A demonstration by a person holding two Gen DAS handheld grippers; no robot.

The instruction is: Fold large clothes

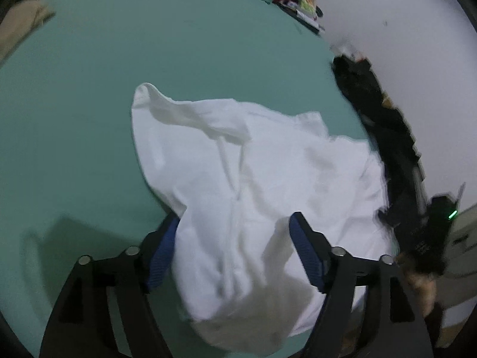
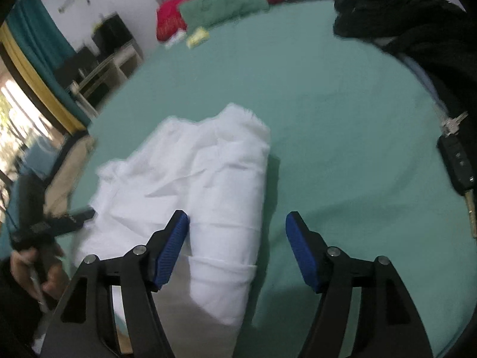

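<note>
We see a crumpled white cotton garment (image 1: 238,185) lying on the teal-green bedsheet (image 1: 89,104), bunched into loose folds with one rolled edge raised toward the far side. Our left gripper (image 1: 234,229), black-framed with blue ribbed pads, stands with its jaws wide apart; the white cloth fills the space between the fingers, yet neither pad presses on it. Our right gripper (image 2: 237,228), of the same build, is likewise spread wide, its left finger over the cloth (image 2: 184,185) and its right finger above bare sheet (image 2: 342,119), gripping nothing. In the right wrist view the left gripper (image 2: 86,215) appears at the garment's left margin, held in a bare hand (image 2: 32,271). A heap of black clothing (image 2: 402,21) lies at the bed's far right corner, and a black car key with metal blade (image 2: 459,167) rests beside it on the sheet. A green pillow (image 2: 226,3) and a red cushion (image 2: 170,21) sit at the head of the bed.
</note>
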